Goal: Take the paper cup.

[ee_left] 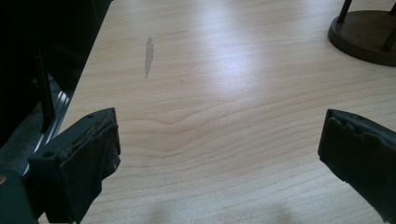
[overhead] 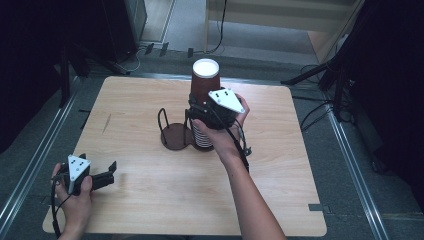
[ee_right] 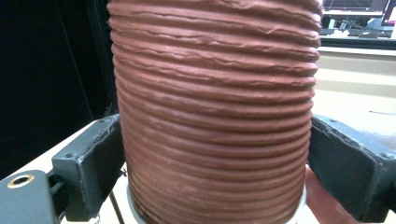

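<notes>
1. gripping a brown ribbed cup (ee_right: 212,116) between the jaws of the right gripper (overhead: 216,111); pads sit against or just beside both sides, whether pressing cannot be told.
2. sitting upside down atop a cup stack (overhead: 202,135), right of a dark wire holder (overhead: 175,134), mid-table toward the far side.
3. keep the jaws level across the ribs, squeezing only enough to stop slipping; paper walls likely crush easily.
4. lift straight up so the stack beneath stays put; tilting could topple it.
5. left gripper (overhead: 100,177) rests wide open and empty at the near left of the table (overhead: 280,200); could steady the stack if needed.
</notes>
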The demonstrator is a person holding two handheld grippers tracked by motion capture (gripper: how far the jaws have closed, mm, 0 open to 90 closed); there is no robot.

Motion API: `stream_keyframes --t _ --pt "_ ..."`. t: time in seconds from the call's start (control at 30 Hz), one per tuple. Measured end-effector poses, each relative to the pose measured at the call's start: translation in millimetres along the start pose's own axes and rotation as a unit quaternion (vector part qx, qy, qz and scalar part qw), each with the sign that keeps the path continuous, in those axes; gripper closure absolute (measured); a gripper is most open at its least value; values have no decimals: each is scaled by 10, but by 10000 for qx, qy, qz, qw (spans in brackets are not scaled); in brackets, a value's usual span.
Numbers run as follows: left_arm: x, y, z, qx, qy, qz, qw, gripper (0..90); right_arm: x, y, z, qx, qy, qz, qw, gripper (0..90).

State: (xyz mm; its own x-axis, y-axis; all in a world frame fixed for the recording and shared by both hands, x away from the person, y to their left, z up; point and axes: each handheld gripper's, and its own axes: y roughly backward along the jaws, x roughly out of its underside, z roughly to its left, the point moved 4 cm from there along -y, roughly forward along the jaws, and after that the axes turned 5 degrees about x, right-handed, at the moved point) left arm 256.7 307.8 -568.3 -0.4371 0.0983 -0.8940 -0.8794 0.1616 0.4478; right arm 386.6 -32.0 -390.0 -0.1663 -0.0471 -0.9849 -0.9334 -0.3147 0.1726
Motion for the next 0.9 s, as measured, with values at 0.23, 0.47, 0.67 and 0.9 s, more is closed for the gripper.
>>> stream_keyframes --t 0.23,0.47,0.67,0.9 --pt "-1 -3 2 22 18 10 10000 0 4 -40 30 42 0 -13 10000 75" --pt "-1 -3 6 22 13 18 10000 0 3 -71 32 21 -81 25 10000 73" --pt "-1 -5 4 51 15 41 10000 0 -12 -80 51 76 -87 5 9999 78" --pt "-1 -3 11 81 69 4 9999 0 -74 -62 57 81 -65 -27 9999 92"
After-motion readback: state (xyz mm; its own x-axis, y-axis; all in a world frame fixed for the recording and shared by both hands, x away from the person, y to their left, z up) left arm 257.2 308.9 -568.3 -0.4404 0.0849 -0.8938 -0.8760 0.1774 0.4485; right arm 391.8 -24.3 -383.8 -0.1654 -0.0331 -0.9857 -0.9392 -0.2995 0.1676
